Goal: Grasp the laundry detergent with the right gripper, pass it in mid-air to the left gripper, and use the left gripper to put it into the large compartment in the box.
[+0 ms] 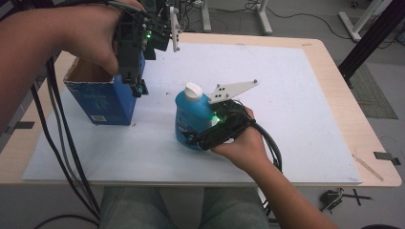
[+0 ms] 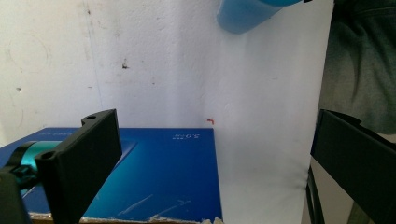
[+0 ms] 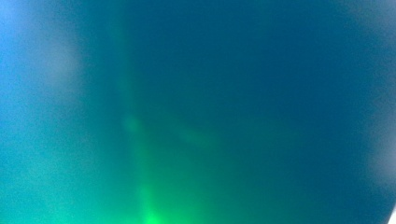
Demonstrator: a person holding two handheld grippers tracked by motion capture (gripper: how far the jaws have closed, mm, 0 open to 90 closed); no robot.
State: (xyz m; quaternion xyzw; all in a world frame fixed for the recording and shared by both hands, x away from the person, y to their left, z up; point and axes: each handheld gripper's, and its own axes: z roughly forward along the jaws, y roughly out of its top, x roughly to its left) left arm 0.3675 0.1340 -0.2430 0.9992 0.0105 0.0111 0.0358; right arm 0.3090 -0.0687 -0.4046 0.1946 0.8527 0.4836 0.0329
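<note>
My right gripper (image 1: 198, 138) clamped on the blue bottle (image 1: 190, 119) mid-table, my left gripper (image 2: 210, 163) spread wide above the blue box (image 1: 102, 98) near the left edge

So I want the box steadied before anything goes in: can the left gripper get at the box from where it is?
Probably yes. The left gripper hangs over the box at its open top, jaws wide apart, with the box's blue side just below them. The bottle stands apart to the side.
</note>
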